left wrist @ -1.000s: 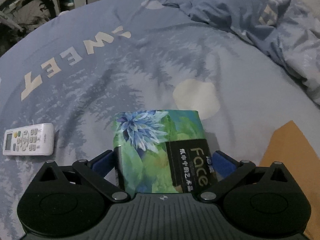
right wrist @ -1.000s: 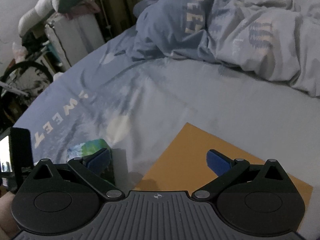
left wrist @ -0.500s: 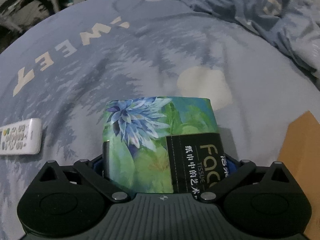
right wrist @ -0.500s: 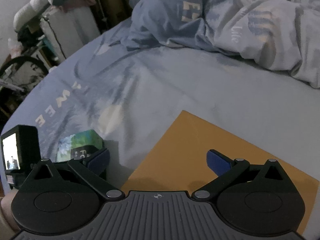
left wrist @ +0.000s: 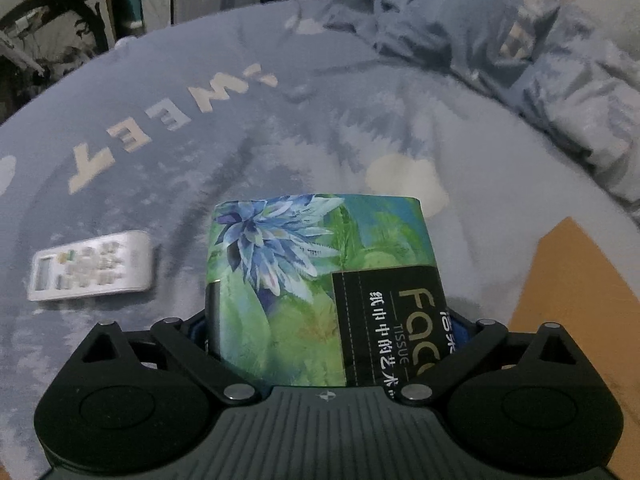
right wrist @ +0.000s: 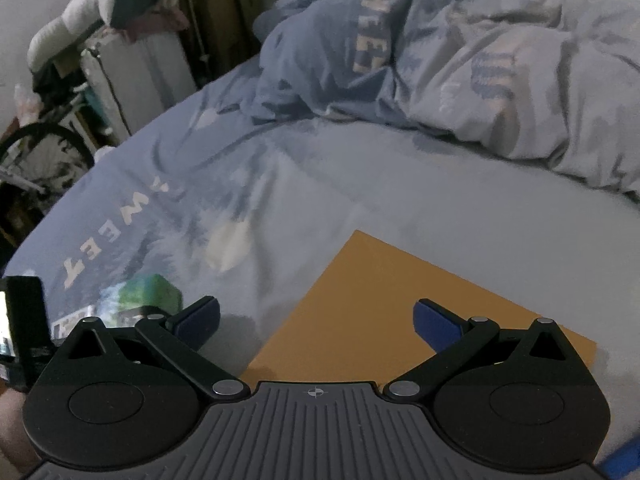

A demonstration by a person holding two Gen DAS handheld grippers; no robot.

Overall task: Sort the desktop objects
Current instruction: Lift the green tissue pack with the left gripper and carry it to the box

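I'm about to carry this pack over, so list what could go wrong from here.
1. The tissue pack is soft; the left gripper holds only its near end, so it may sag or slip.
2. The remote lies close on the left; a swing that way could knock it.
3. The right gripper hangs open over the orange sheet and could block a drop there.
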